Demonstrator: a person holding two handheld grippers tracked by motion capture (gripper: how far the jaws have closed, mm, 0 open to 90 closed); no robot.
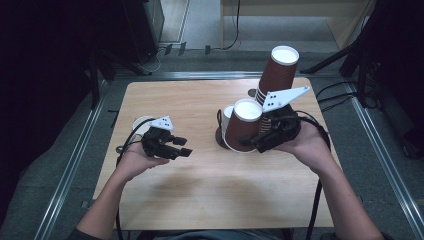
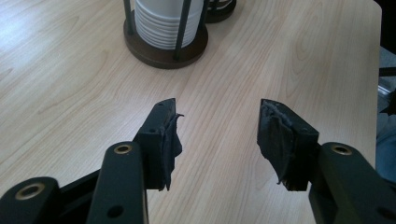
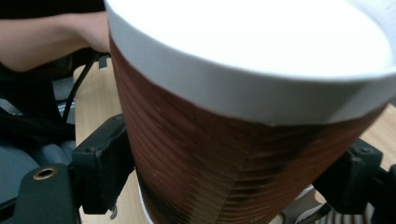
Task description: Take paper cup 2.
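Right gripper (image 1: pixel 250 141) jaws pinch a brown paper cup (image 1: pixel 243 125) near the tabletop's (image 1: pixel 200 190) right edge; left gripper (image 1: pixel 184 146) jaws spread, empty.

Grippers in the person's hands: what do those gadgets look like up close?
Both are black. The left gripper and right gripper each carry a pale three-cornered plate with small dark dots. Each ends in two blocky jaws with worn, ragged rubber pads and brass-ringed holes. Black cables trail off. The forearms are bare.

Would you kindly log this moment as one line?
left gripper: empty, above table | right gripper: shut on brown cup | cup stack behind
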